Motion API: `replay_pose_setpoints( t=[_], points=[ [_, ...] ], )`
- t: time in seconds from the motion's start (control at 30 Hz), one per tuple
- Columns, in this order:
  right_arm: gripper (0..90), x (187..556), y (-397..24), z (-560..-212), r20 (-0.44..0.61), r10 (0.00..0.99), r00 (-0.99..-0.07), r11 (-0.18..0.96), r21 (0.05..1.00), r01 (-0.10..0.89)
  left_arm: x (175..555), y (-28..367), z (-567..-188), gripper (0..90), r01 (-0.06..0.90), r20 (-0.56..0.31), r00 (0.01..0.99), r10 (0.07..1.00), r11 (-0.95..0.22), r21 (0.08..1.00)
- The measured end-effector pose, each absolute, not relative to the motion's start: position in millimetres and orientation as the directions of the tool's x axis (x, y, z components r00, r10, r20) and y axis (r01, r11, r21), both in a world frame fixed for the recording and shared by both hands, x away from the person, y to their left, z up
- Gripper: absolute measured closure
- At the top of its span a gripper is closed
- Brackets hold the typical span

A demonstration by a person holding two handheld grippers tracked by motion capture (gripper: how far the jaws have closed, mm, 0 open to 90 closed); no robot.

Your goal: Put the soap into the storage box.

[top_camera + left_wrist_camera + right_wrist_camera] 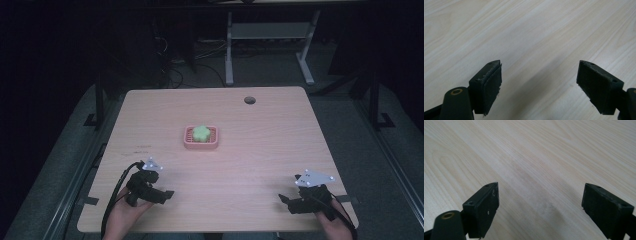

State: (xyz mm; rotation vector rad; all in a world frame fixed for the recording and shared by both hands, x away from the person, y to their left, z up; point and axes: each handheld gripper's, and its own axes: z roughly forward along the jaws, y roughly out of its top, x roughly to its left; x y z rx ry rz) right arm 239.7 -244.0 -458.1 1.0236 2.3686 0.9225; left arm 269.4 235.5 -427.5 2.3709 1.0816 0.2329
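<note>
While both my tongs sit low by the near edge of the table (280, 135), the left gripper (167, 194) toward the near left corner and the right gripper (284, 199) toward the near right, each has its jaws spread wide and holds nothing. A green flower-shaped piece (201, 132) lies in a pink tray (187, 141) mid-table, well apart from both. Reaching in carelessly, I could shove that light tray or catch its rim.

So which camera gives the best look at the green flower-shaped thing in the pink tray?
The high view: the green flower-shaped piece sits in the pink tray mid-table, unobstructed though small. The left and right gripper views look along their open tongs at bare wooden tabletop, so they tell you nothing about it.
</note>
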Motion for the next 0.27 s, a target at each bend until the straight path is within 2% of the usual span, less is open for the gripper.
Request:
replay_pose_setpoints(
  t=[0.27],
  points=[
    [13.8,239,-242,-456,-0.108,0.739,-0.665,0.529,0.705,0.473,257,247,-430,20.1,0.643,-0.064,0.645,0.762,-0.495,0.584]
  ],
)
